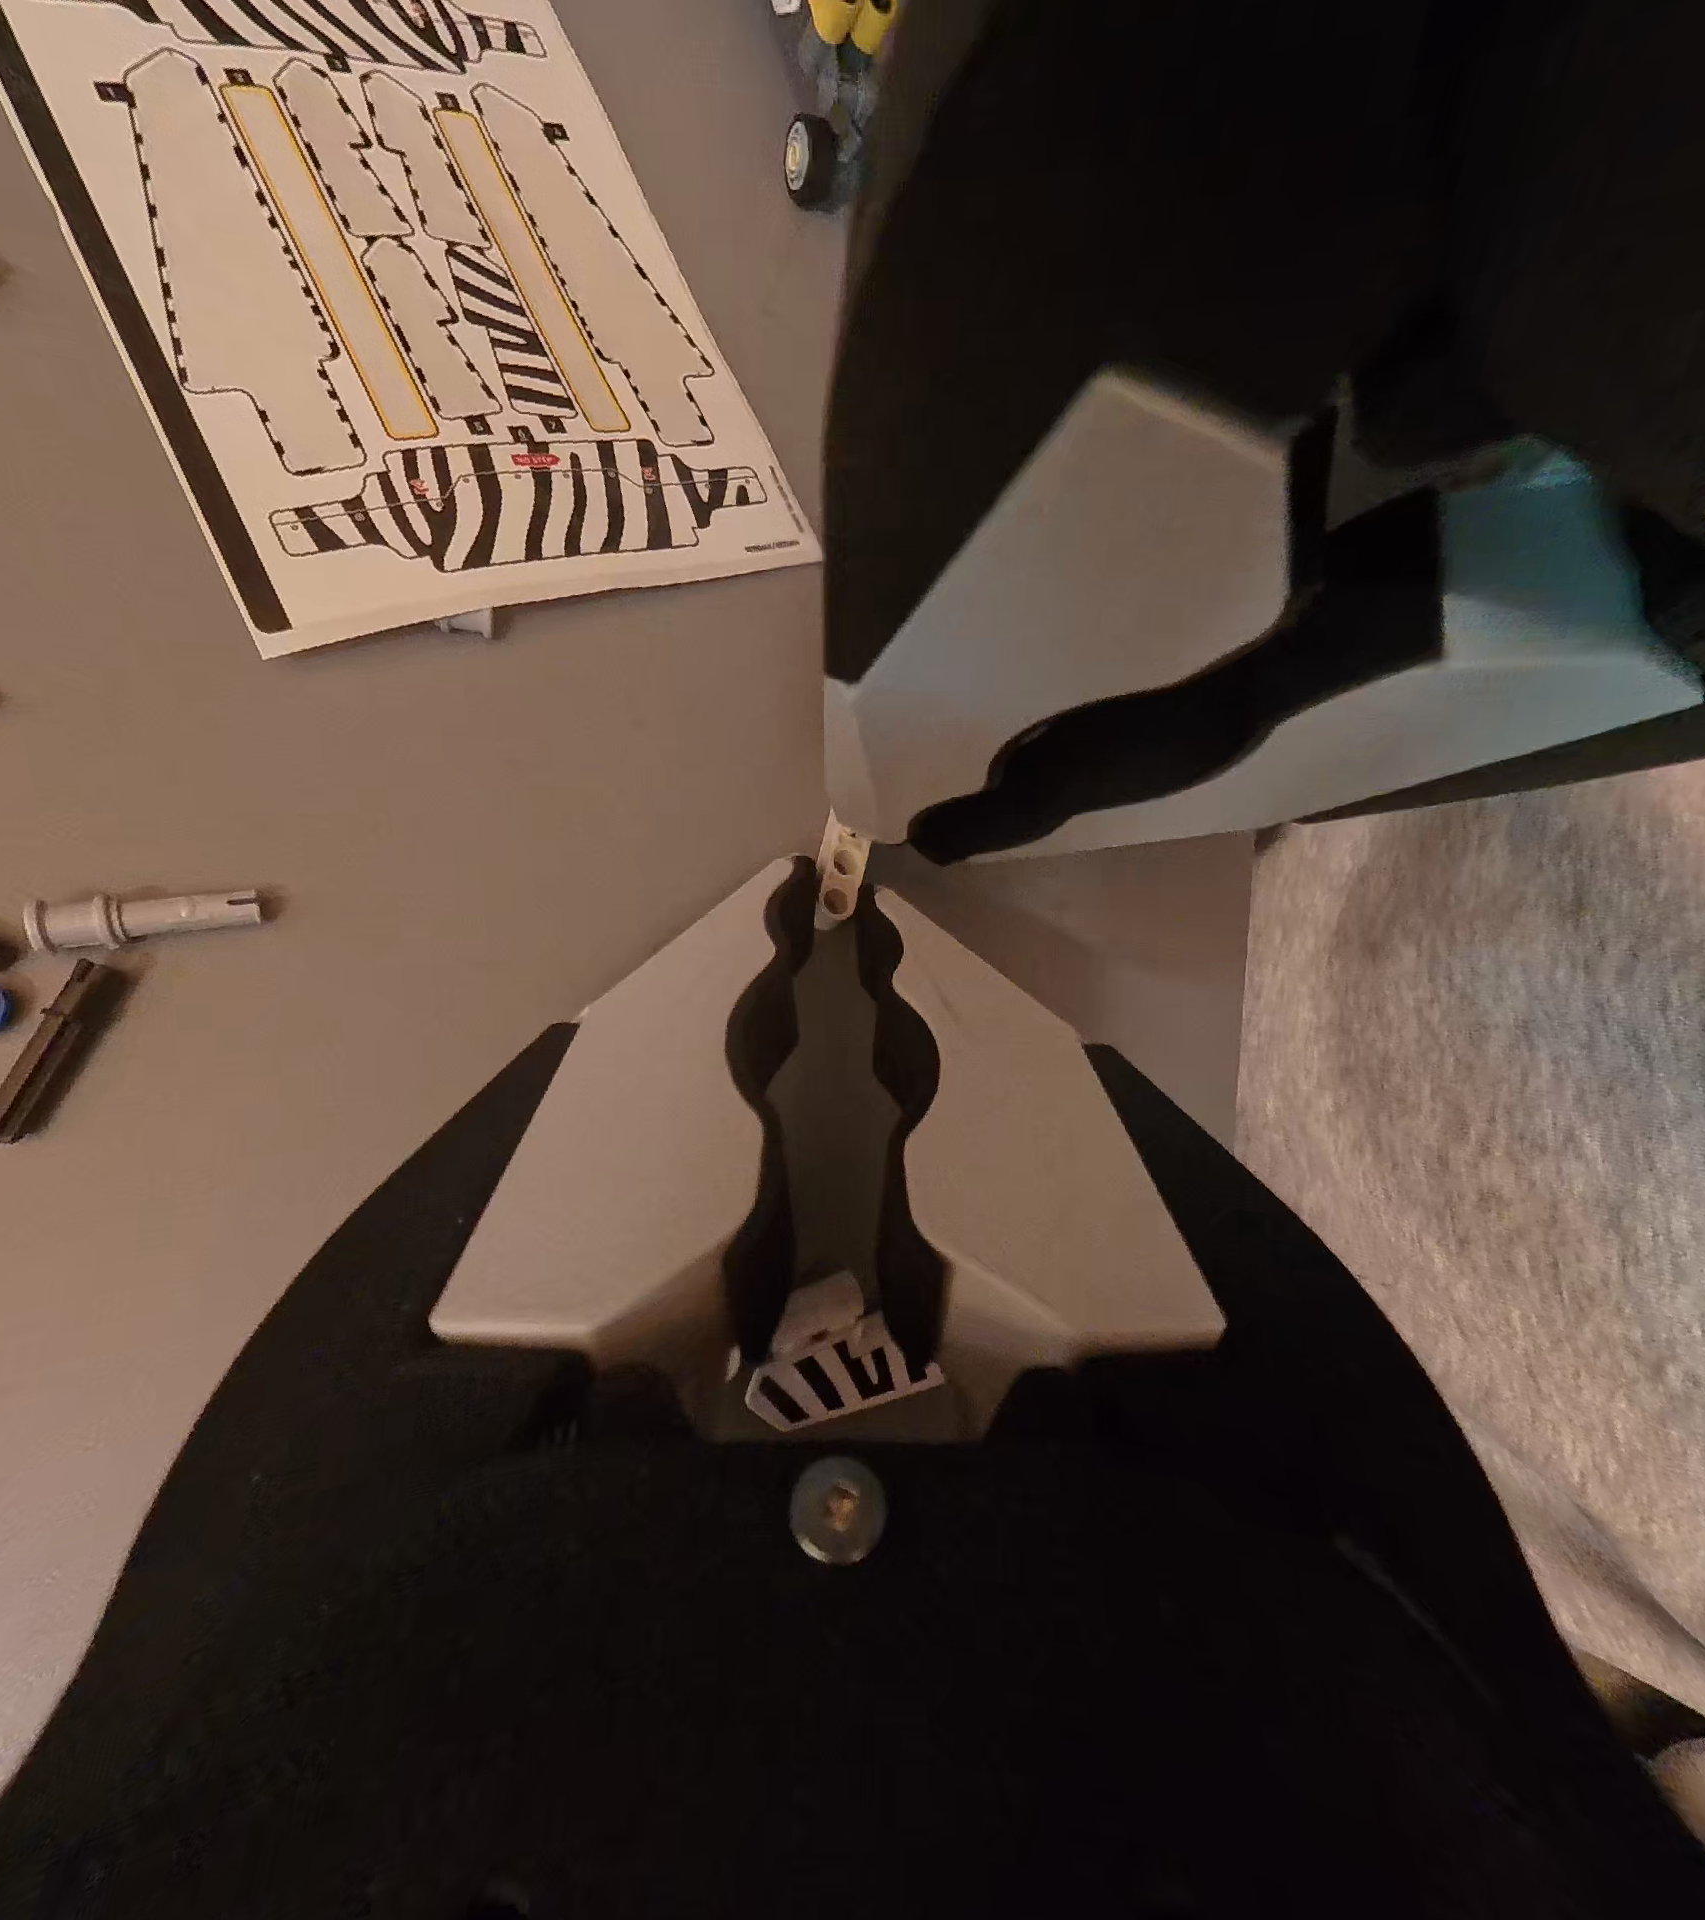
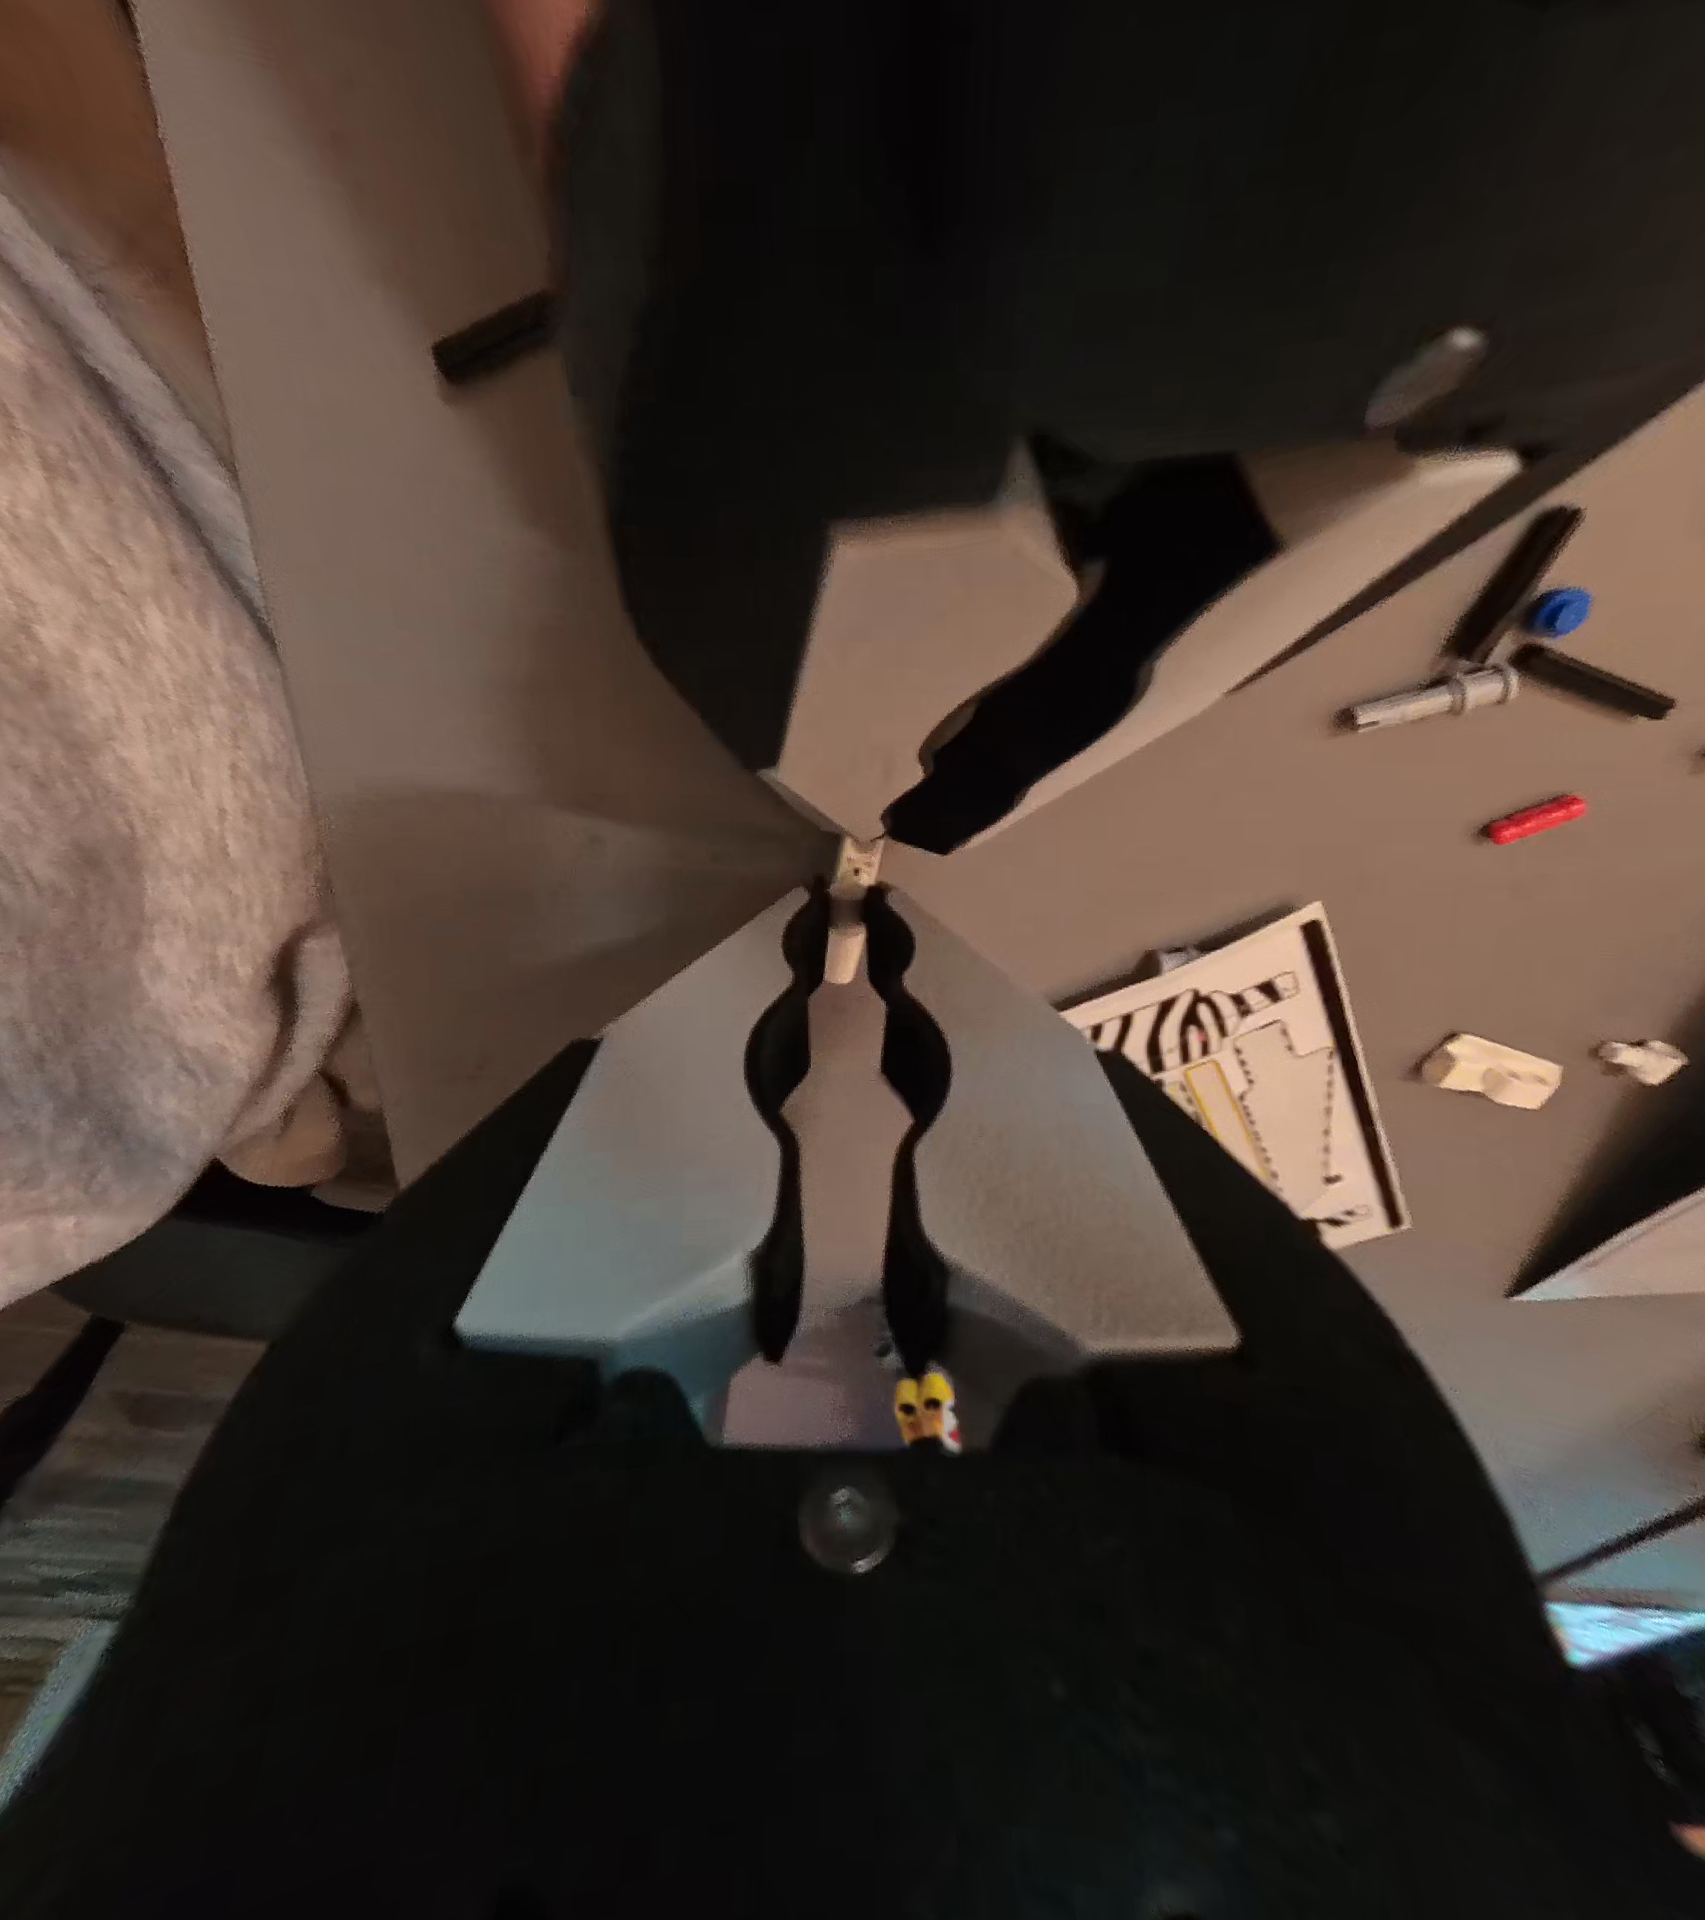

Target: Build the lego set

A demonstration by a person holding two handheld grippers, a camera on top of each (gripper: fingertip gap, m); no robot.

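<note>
Pinching white piece (image 1: 843, 883), tongs (image 1: 832, 899) hiding ends

Matt grey table (image 1: 474, 790); glossy paper sticker sheet (image 1: 204, 343); smooth plastic grey pin (image 1: 141, 920); fuzzy grey cloth (image 1: 1554, 1195).

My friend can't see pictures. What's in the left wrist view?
Two grey grippers meet tip to tip above a grey table: the left gripper pinches a small white holed Lego piece and the right gripper touches it from above. A zebra-striped sticker sheet and loose pins lie nearby.
</note>
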